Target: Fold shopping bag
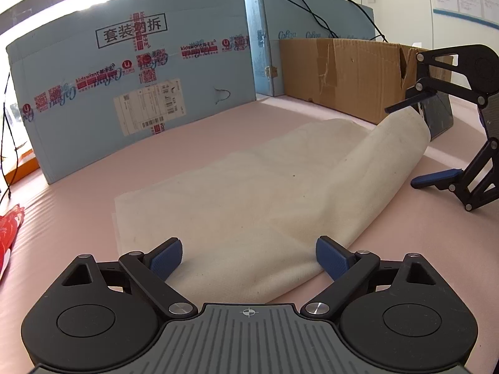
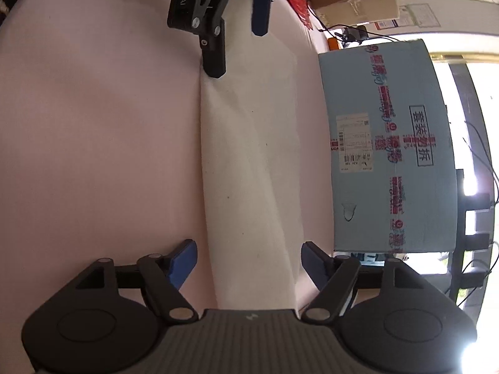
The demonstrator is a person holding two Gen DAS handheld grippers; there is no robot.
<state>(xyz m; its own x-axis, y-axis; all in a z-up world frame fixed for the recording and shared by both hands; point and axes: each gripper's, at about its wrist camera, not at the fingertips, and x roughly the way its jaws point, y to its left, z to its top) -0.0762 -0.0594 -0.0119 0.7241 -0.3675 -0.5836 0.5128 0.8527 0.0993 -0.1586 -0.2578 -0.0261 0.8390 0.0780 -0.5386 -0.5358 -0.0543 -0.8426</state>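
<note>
A cream fabric shopping bag [image 1: 249,193] lies folded in a long strip on the pink table [image 1: 93,218]. My left gripper [image 1: 249,257] stands open at the near end, its blue pads [image 1: 167,257] on either side of the cloth. My right gripper [image 1: 402,146] is open at the far right end, where the bag's fold rises against its upper finger [image 1: 405,103]. In the right wrist view the bag [image 2: 249,155] runs from between the open right gripper [image 2: 249,263] up to the open left gripper [image 2: 238,40].
A large blue printed carton [image 1: 134,87] walls off the back of the table, with a brown cardboard box [image 1: 343,74] to its right. A red item [image 1: 9,233] lies at the left edge. Cables [image 1: 312,9] hang behind the boxes.
</note>
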